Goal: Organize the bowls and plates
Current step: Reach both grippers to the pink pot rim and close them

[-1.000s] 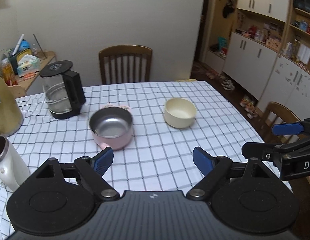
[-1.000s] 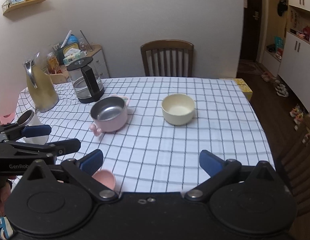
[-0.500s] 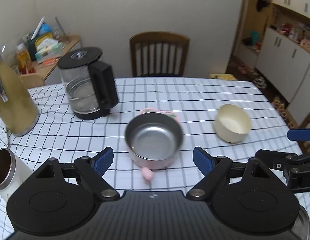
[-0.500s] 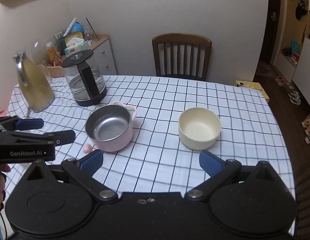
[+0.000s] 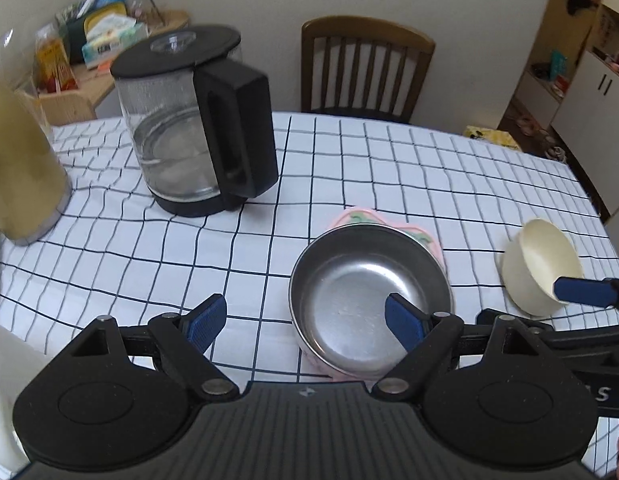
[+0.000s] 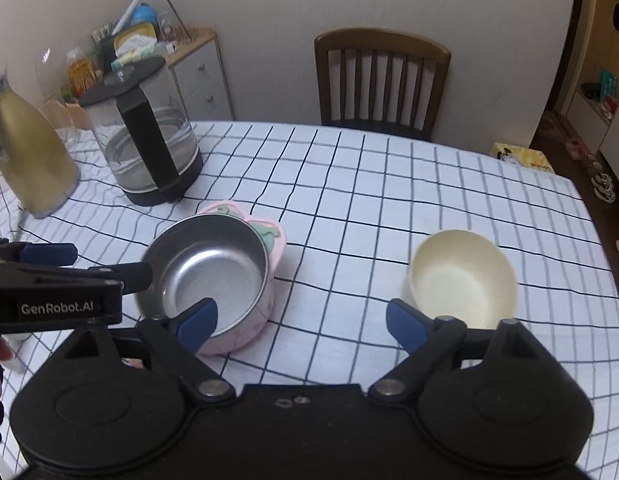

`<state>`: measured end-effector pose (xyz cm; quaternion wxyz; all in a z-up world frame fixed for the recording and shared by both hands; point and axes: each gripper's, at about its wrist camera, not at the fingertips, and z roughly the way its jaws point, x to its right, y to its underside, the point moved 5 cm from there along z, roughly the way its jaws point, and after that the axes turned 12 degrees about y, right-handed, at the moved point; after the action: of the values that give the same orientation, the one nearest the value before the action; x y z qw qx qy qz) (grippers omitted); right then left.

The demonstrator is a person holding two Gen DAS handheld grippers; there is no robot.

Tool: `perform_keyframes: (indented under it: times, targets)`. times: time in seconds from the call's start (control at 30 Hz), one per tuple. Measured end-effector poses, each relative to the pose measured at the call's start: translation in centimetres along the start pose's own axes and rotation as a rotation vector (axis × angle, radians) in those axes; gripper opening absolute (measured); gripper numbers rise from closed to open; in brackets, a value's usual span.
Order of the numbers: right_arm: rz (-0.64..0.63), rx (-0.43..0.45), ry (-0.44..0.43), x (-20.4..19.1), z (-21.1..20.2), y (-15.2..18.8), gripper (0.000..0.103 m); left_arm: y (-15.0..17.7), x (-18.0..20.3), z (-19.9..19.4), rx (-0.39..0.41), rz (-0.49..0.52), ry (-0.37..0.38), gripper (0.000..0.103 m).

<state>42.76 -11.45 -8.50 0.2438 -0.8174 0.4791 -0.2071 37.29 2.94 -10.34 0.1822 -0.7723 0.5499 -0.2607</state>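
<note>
A pink bowl with a steel inside [image 5: 365, 300] [image 6: 213, 276] stands on the checked tablecloth, on a pink plate [image 5: 373, 220] [image 6: 269, 232] that peeks out behind it. A cream bowl [image 5: 539, 264] [image 6: 463, 276] stands to its right. My left gripper [image 5: 305, 326] is open and empty; its right fingertip is over the pink bowl's inside. It also shows in the right wrist view [image 6: 85, 264]. My right gripper [image 6: 301, 322] is open and empty, with the cream bowl just ahead of its right finger. One of its fingers shows in the left wrist view [image 5: 581, 292].
A glass kettle with a black handle [image 5: 197, 128] [image 6: 145, 132] and a gold jug [image 5: 17, 168] [image 6: 29, 148] stand at the back left. A wooden chair [image 5: 365, 68] [image 6: 381, 80] is behind the table. A white cup [image 5: 5, 400] is at the near left.
Both grippers have moved forward and lower toward the bowls. The left fingertip has come over the pink bowl; the right one has closed in on the cream bowl. The bowls have not moved.
</note>
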Motion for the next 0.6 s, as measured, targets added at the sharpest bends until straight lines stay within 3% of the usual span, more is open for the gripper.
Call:
perform_keyframes:
  times: [0.2, 0.6]
  targets:
    - [0.033, -0.07, -0.02, -0.8, 3.4, -0.7, 0.079, -0.5, -1.2, 2.3, -0.015, -0.021, -0.028, 0.082]
    - [0.018, -0.128, -0.047, -1.4, 6.6, -0.8, 0.054, -0.3, -1.9, 5.6, -0.078, -0.08, -0.02, 0.036]
